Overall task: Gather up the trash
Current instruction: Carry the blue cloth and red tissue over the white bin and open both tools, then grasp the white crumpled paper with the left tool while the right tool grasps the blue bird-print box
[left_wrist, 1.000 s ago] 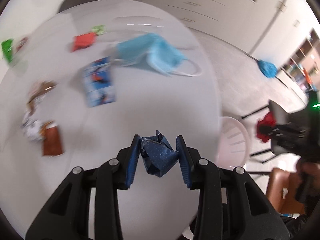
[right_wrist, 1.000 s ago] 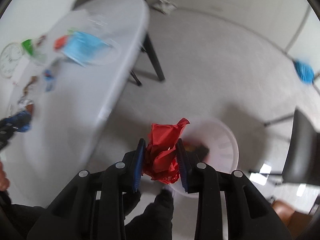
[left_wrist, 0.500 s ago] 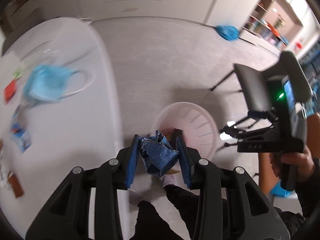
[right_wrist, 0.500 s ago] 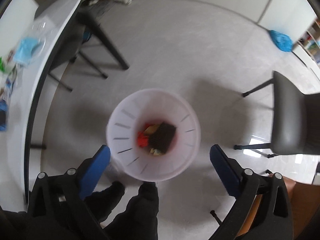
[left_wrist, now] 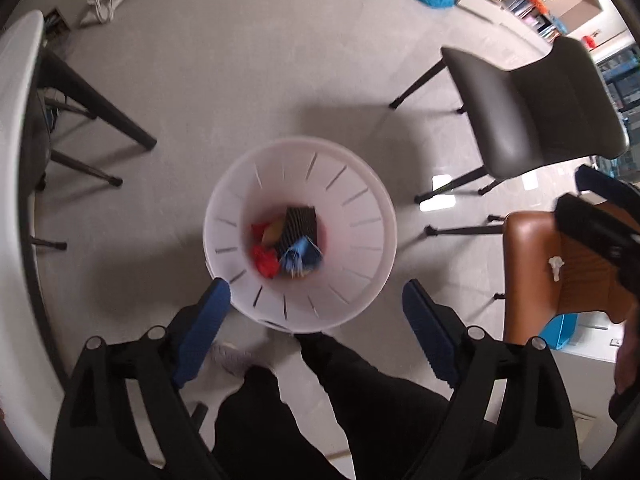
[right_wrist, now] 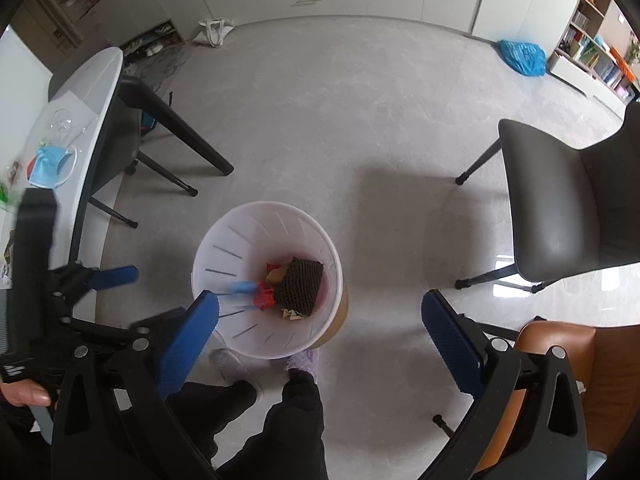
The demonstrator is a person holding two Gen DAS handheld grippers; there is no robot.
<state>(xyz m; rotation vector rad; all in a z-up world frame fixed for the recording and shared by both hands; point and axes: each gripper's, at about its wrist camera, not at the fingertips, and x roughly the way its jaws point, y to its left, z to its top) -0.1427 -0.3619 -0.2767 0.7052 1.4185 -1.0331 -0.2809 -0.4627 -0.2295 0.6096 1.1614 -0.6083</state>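
A: Trash lies at the bottom of the white slotted plastic bin (left_wrist: pixel 360 216) in the left wrist view: a red crumpled wrapper (left_wrist: pixel 265 261), a blurred blue crumpled wrapper (left_wrist: pixel 300 258), and a dark ribbed pad (left_wrist: pixel 298 224). The left gripper (left_wrist: pixel 316 316) points down over the bin's near rim; its jaws have just been opening and stand wide apart with nothing between them.

B: And the right wrist view?

A: Same bin (right_wrist: pixel 320 240) on the grey floor, with the dark pad (right_wrist: pixel 300 284) and red wrapper (right_wrist: pixel 265 299) inside. A blue smear (right_wrist: pixel 242 288) shows against the bin's inner wall, too blurred to tell more. The right gripper (right_wrist: pixel 320 328) hangs above, jaws spread wide and empty. A pale blue face mask (right_wrist: pixel 50 166) lies on the white table (right_wrist: pixel 96 92) at left.
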